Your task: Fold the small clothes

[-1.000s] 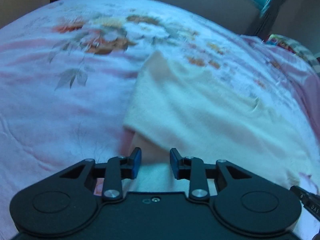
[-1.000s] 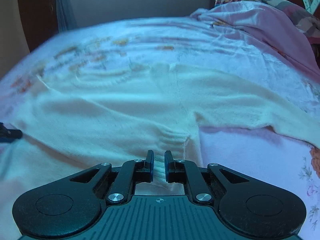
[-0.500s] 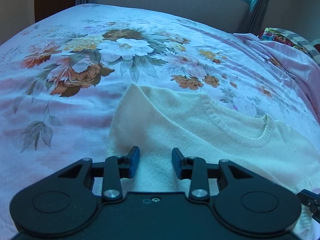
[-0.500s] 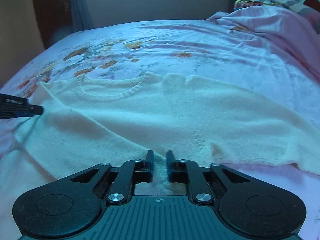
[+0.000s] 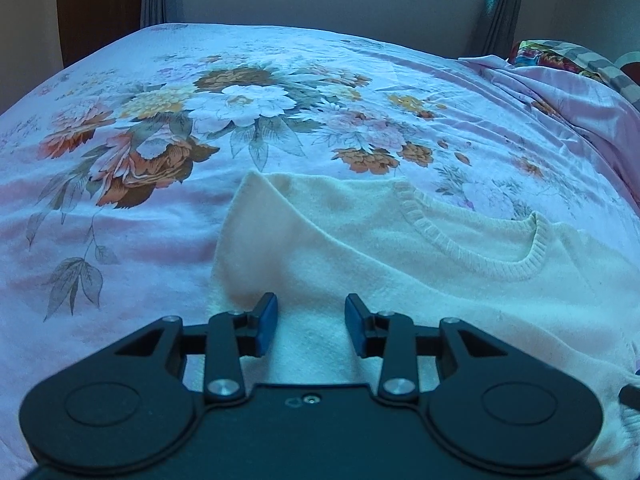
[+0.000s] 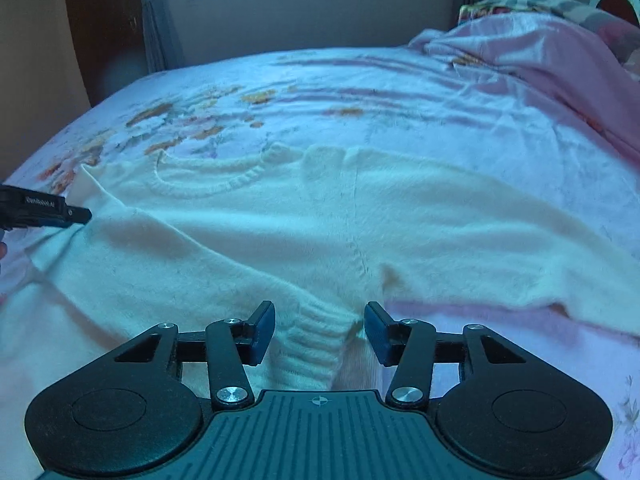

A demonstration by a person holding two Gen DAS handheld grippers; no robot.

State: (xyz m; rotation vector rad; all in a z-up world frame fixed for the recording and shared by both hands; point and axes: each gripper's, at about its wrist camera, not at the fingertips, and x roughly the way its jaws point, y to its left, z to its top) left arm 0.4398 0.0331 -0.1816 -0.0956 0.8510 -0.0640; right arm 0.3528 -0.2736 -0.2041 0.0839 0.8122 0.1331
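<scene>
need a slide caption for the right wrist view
Right gripper open over the ribbed hem of a cream sweater spread on a floral bedsheet.

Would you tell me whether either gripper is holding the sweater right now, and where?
Nothing is held. The right gripper has just opened off the sweater hem; the left gripper is open too.

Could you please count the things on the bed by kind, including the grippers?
Cream sweater: 1
Floral bedsheet: 1
Pink blanket, bunched at the far right: 1
Grippers: 2, the left gripper and the right gripper, both open over the sweater
Total: 5
</scene>
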